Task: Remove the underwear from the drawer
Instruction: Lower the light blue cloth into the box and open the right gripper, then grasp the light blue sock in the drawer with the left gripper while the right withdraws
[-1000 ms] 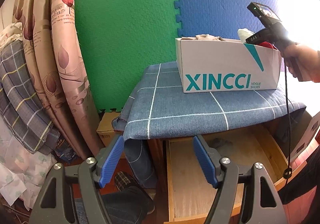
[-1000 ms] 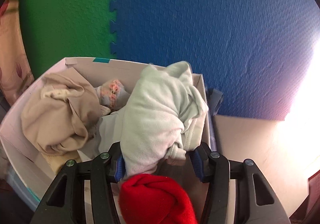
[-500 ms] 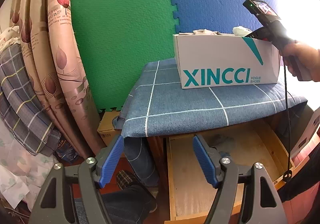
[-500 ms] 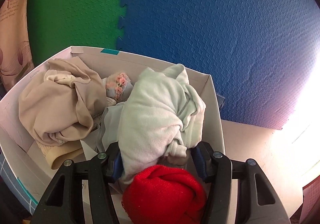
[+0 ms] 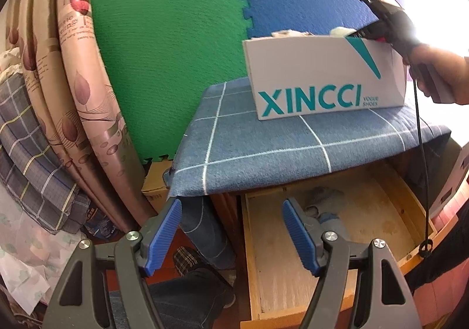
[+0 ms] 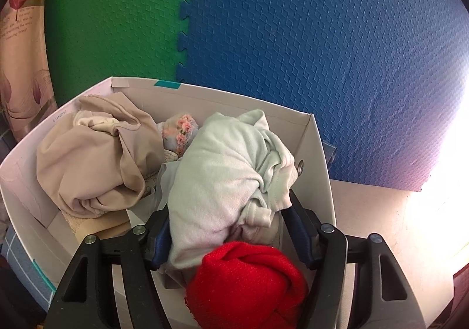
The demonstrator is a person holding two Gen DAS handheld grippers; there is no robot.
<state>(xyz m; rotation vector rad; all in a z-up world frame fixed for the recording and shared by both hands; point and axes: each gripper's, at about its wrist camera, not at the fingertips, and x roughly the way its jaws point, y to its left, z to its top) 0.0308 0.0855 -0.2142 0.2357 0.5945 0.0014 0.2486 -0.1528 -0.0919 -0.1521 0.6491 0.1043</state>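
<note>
While the right tongs (image 6: 227, 229) open around the pale green knotted cotton underwear (image 6: 225, 179), it sits in the white cardboard shoebox (image 6: 315, 159).
Cloth may snag a blue pad and lift out; left tongs (image 5: 231, 233) hang wide and empty over the open wooden drawer (image 5: 381, 211), grey underwear (image 5: 324, 205) remaining inside.

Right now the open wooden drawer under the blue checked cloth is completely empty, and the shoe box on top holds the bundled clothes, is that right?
Not quite. The drawer is not empty: the left wrist view shows a grey-blue garment lying at its back. The rest holds: the drawer is open under the blue checked cloth, and the shoe box on top holds the bundled clothes.
</note>
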